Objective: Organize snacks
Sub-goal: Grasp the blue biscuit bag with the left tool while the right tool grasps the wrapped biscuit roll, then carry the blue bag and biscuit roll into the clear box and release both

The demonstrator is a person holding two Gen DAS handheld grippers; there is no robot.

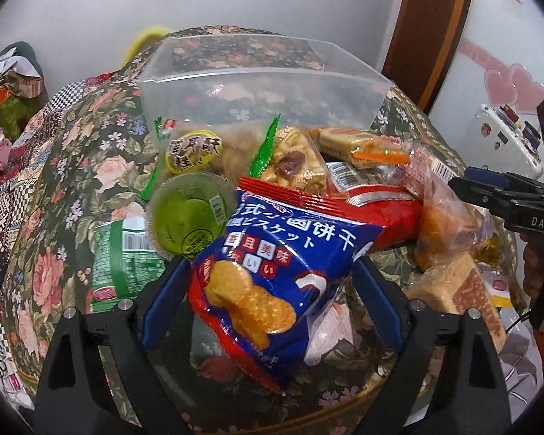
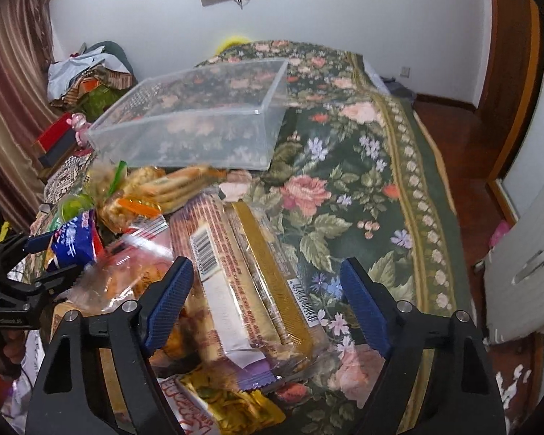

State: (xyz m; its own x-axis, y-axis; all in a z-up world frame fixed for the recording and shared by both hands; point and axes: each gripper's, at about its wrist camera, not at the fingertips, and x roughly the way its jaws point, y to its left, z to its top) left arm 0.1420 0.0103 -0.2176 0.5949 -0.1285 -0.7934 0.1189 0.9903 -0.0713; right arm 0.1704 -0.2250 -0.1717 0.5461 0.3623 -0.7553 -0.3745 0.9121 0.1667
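Note:
My left gripper point(image 1: 270, 264) is shut on a blue biscuit bag point(image 1: 272, 272) and holds it above the floral cloth; it shows small in the right wrist view point(image 2: 72, 241). Behind it lies a pile of snacks: a green jelly cup point(image 1: 190, 214), a red packet point(image 1: 366, 210) and a cracker pack point(image 1: 362, 145). A clear plastic box point(image 1: 257, 83) stands empty at the back, also in the right wrist view point(image 2: 199, 123). My right gripper point(image 2: 266, 282) is open, its jaws either side of a long wafer pack point(image 2: 235, 275), not touching it.
The table has a dark floral cloth point(image 2: 344, 188). More packets lie at the front, a yellow one point(image 2: 232, 406) and an orange one point(image 1: 442, 224). A wooden door frame point(image 1: 428, 21) and a white cabinet point(image 2: 533, 272) stand to the right. Clutter point(image 2: 87, 79) sits at the back left.

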